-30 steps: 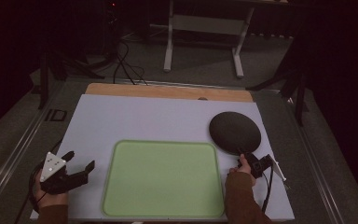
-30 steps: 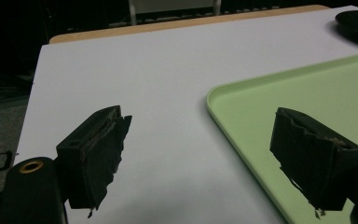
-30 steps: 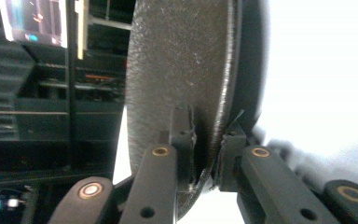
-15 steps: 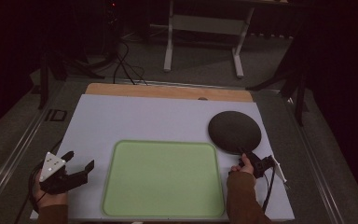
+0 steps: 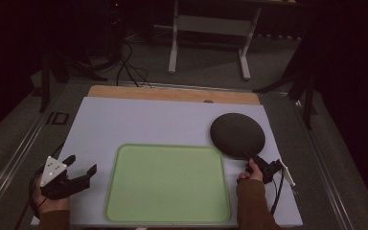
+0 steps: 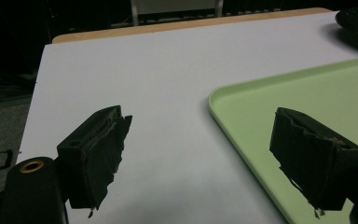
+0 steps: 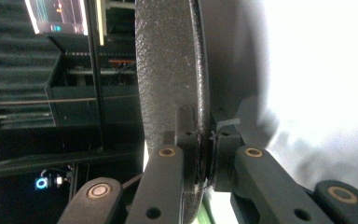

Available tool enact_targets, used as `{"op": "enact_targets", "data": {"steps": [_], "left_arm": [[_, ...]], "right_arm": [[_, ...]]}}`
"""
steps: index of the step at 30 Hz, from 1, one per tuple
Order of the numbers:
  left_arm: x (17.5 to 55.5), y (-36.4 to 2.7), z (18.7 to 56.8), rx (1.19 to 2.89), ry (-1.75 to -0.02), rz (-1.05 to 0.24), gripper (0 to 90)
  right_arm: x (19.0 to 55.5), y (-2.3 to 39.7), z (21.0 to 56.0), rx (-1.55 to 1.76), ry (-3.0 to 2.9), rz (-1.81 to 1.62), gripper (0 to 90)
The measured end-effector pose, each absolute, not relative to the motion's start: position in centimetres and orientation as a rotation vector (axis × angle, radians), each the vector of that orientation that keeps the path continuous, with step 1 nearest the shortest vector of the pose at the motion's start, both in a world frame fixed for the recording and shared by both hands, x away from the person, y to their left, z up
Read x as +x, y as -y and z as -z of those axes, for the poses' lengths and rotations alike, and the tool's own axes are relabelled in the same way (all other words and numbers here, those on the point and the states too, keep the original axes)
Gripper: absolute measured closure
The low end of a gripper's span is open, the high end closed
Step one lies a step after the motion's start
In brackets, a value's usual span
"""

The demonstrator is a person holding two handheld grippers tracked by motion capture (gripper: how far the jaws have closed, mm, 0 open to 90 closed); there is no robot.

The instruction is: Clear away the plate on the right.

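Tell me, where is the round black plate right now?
In the high view the black plate sits on the right side of the white table, just past the green tray's far right corner. The right gripper is clamped on its near rim.

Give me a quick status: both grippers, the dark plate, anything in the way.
Right gripper shut on dark plate rim. Left gripper open, holding nothing. Plate's near edge beside green tray. Nothing in the way.
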State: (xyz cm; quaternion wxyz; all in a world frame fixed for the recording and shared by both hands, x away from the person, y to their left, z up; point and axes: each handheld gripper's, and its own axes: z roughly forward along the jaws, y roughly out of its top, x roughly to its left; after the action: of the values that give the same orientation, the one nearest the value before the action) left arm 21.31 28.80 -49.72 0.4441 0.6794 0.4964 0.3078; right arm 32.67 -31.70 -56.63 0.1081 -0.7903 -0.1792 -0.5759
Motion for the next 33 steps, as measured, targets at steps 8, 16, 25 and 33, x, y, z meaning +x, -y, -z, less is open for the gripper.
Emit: {"op": "enact_targets", "data": {"steps": [8,16,25,33], "left_arm": [[21.3,-28.8,49.7,1.684,-1.230,-0.764,18.1],[21.3,-28.8,49.7,1.684,-1.230,-0.765,18.1],[21.3,-28.8,49.7,1.683,-1.233,-0.765,18.1],[21.3,-28.9,49.7,1.679,-1.235,-0.766,18.1]], "right_arm": [[32.4,31.5,56.3,-2.307,0.588,1.690,85.0],[32.5,31.2,55.2,-2.273,0.685,1.703,85.1],[32.4,29.7,54.0,-2.159,0.782,1.712,85.2],[32.3,28.7,53.5,-2.098,0.856,1.689,85.0]]}}
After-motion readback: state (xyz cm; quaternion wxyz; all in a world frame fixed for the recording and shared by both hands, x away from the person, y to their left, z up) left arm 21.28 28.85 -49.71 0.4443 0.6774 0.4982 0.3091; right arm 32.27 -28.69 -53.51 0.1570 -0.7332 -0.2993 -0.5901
